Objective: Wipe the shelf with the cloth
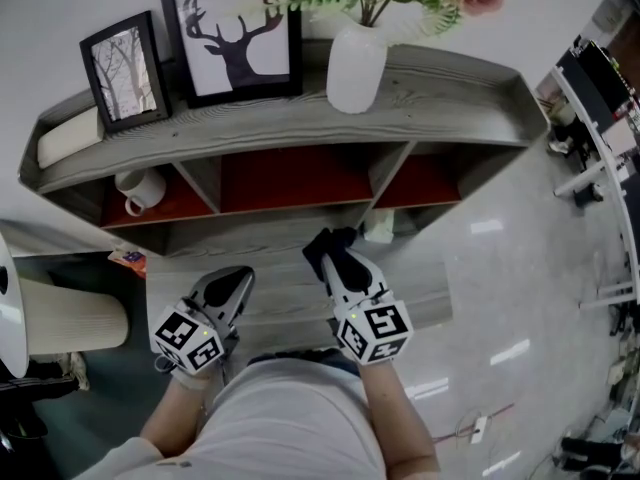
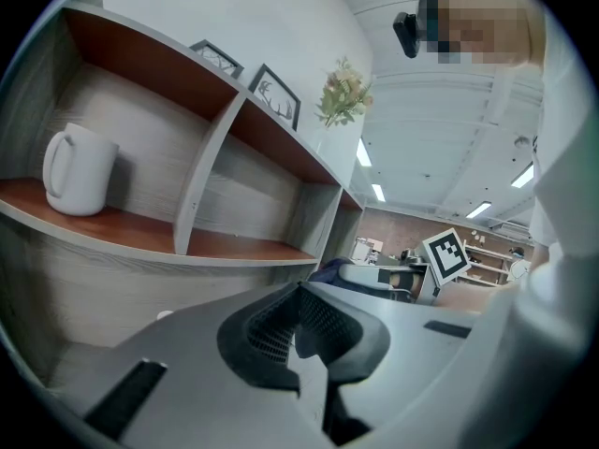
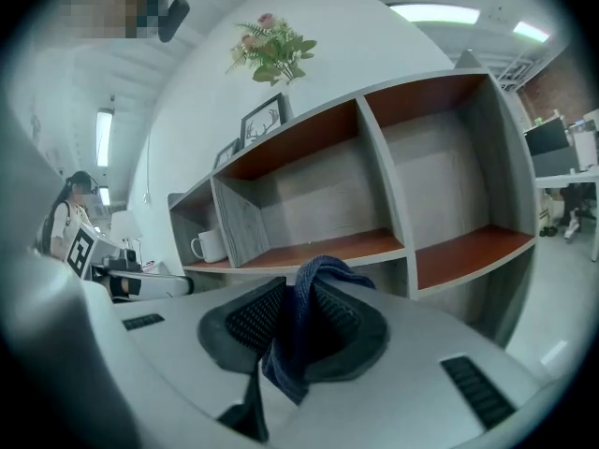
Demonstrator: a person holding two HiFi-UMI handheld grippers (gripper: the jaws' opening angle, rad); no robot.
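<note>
A plain white wall (image 1: 60, 8) rises at the back. The floor (image 1: 500, 268) is pale and glossy, with bright patches of reflected light on it. Long strip lights (image 2: 377, 192) run across a white ceiling, and far off stands a brick-coloured wall (image 2: 412, 237). At the right, a white desk (image 1: 600, 146) carries a dark monitor (image 3: 547, 137). A thin cable (image 1: 480, 426) lies on the floor

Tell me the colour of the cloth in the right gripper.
Dark navy-blue woven cloth, clearest in the right gripper view.
</note>
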